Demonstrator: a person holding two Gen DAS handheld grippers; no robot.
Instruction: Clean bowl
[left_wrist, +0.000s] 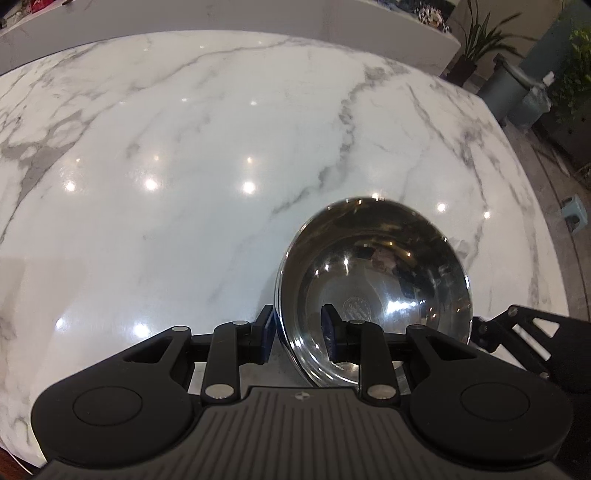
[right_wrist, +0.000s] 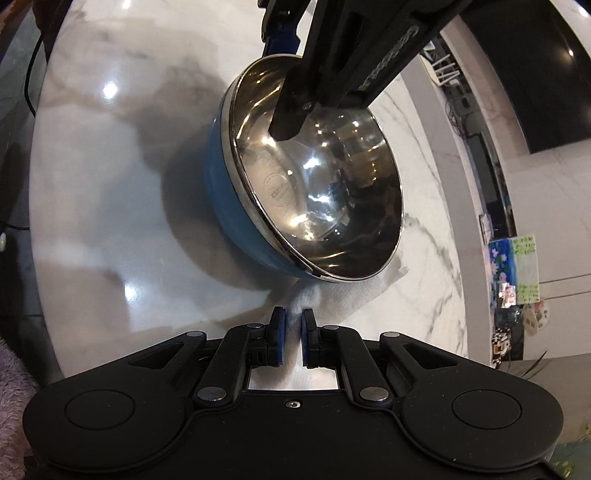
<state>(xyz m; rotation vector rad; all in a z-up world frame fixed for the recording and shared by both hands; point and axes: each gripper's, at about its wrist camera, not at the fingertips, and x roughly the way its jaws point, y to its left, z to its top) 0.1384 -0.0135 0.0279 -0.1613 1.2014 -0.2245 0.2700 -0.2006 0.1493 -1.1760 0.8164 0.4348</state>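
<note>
A bowl (left_wrist: 373, 280), mirror-bright steel inside and blue outside (right_wrist: 229, 206), stands tilted on the white marble counter (left_wrist: 184, 166). My left gripper (left_wrist: 299, 332) is shut on its near rim, one blue pad outside the wall and one inside. The right wrist view shows that gripper (right_wrist: 284, 85) reaching down from the top onto the bowl's far rim. My right gripper (right_wrist: 293, 323) is shut on a bunched corner of a white paper towel (right_wrist: 354, 295). The towel lies flat on the counter and runs under the bowl's low edge.
A raised white ledge (left_wrist: 221, 26) borders the counter's far side. Past the right edge stand potted plants (left_wrist: 476, 40), a grey bin (left_wrist: 506, 92) and a small stool (left_wrist: 574, 214). In the right wrist view a black cable (right_wrist: 31, 85) hangs at the left.
</note>
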